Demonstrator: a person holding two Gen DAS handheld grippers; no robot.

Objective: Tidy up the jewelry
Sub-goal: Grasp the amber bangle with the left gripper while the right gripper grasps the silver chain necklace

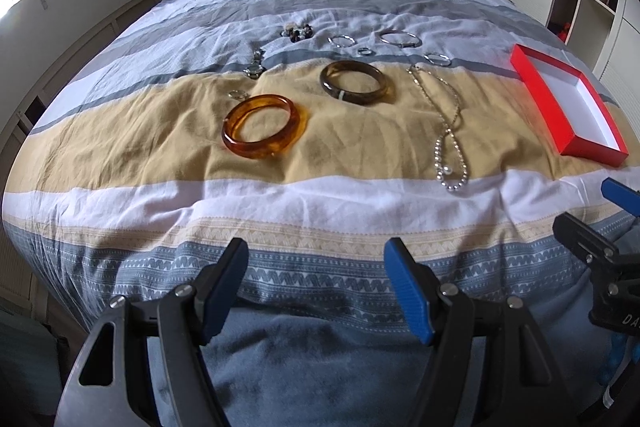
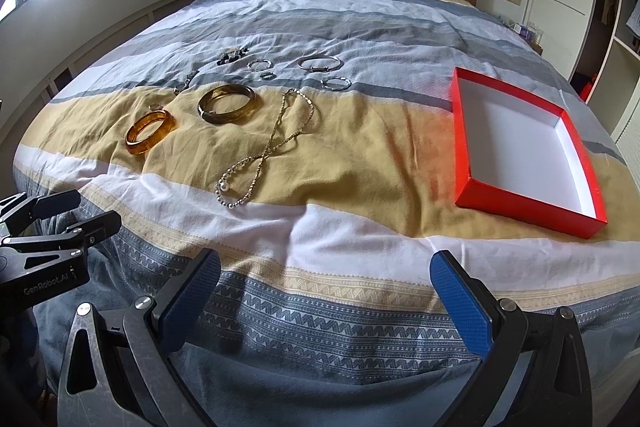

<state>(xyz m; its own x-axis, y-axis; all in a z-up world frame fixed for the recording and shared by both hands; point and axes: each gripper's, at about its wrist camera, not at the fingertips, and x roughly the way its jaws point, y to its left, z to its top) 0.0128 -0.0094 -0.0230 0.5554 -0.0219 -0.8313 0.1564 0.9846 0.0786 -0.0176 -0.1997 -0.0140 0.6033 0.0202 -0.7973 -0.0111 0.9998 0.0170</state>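
A bed (image 2: 360, 163) with a striped cover is seen, and jewelry is spread out on it. An orange bangle (image 1: 264, 126) is laid flat on the yellow stripe, and a dark brown bangle (image 1: 354, 82) is laid just beside it, farther back. A long chain necklace (image 1: 450, 131) is stretched out to the right of the bangles, with its pearl end near the white stripe. Small silver rings (image 1: 342, 40) and a silver bracelet (image 1: 400, 39) are set on the gray stripes behind. A red box (image 2: 520, 143) with a white inside is placed on the right side, well apart from the jewelry. The left gripper (image 1: 316, 287) is held open above the near edge, with nothing between its fingers. The right gripper (image 2: 326, 303) is held wide open too, and nothing is gripped.
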